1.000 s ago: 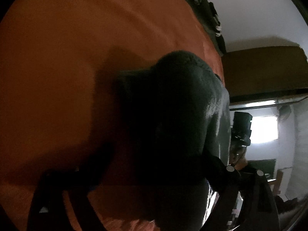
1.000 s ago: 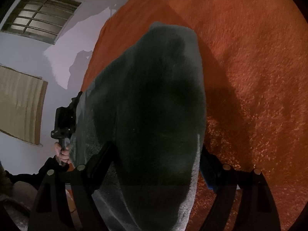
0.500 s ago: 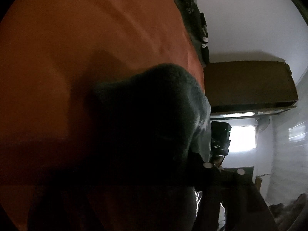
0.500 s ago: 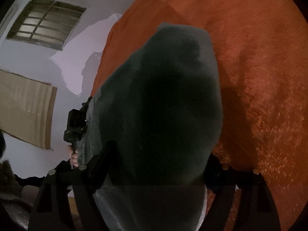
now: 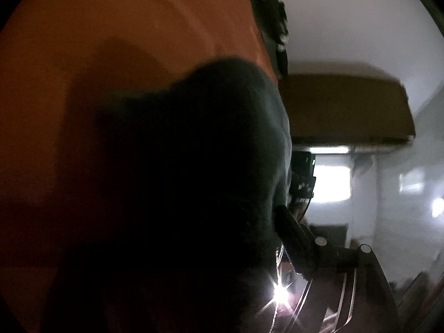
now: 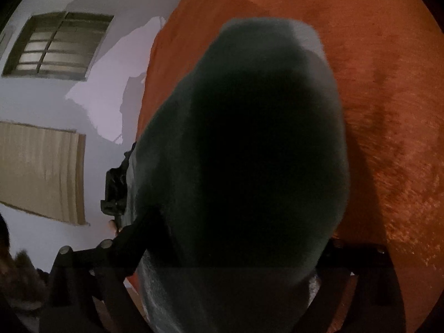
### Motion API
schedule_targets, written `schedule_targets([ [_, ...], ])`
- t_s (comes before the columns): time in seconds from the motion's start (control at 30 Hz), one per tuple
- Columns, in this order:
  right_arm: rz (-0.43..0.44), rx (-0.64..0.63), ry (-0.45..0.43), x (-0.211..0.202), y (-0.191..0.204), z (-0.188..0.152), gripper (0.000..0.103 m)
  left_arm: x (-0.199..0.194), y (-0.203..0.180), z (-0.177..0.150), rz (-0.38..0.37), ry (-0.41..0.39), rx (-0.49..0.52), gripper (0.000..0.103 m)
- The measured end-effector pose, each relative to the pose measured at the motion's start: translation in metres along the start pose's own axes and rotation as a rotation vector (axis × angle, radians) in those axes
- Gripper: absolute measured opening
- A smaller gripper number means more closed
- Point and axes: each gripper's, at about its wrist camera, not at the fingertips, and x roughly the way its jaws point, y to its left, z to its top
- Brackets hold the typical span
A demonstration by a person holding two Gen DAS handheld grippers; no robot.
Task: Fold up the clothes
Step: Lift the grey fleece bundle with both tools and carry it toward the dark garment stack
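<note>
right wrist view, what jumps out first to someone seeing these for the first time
A bulky dark grey-green fleece garment fills the middle of the right wrist view, bunched between the fingers of the right gripper. Behind it and to the right spreads a bright orange bedcover. At the left is a pale wall with a barred window high up and a tan curtain below it.

Dark garment [image 6: 249, 152] on orange blanket [image 6: 388, 97]

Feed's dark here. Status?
Left hand-held gripper, right hand-held gripper: jaws just opened wider, garment between, grip unclear. Garment bunched over orange cover. No obstruction seen.
</note>
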Motion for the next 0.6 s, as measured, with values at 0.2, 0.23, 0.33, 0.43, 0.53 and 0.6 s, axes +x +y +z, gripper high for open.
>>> schedule_targets([
  [0.2, 0.036, -0.067, -0.025, -0.007, 0.013, -0.010, 0.035, -0.016, 0.005, -0.010, -0.015, -0.042, 0.019, 0.048],
  [0.23, 0.034, -0.076, -0.039, -0.011, 0.017, -0.014, 0.033, -0.019, 0.002, -0.012, -0.016, -0.048, 0.033, 0.047],
  [0.33, 0.057, -0.091, -0.078, -0.021, 0.028, -0.023, 0.029, -0.024, -0.015, -0.010, -0.048, -0.072, 0.076, 0.046],
  [0.43, 0.091, -0.112, -0.107, -0.035, 0.042, -0.028, 0.028, -0.030, -0.035, -0.003, -0.078, -0.082, 0.113, 0.046],
  [0.53, 0.117, -0.136, -0.130, -0.051, 0.062, -0.028, 0.027, -0.039, -0.055, 0.011, -0.083, -0.078, 0.126, 0.046],
  [0.6, 0.130, -0.157, -0.151, -0.062, 0.081, -0.022, 0.026, -0.045, -0.074, 0.023, -0.073, -0.083, 0.143, 0.046],
])
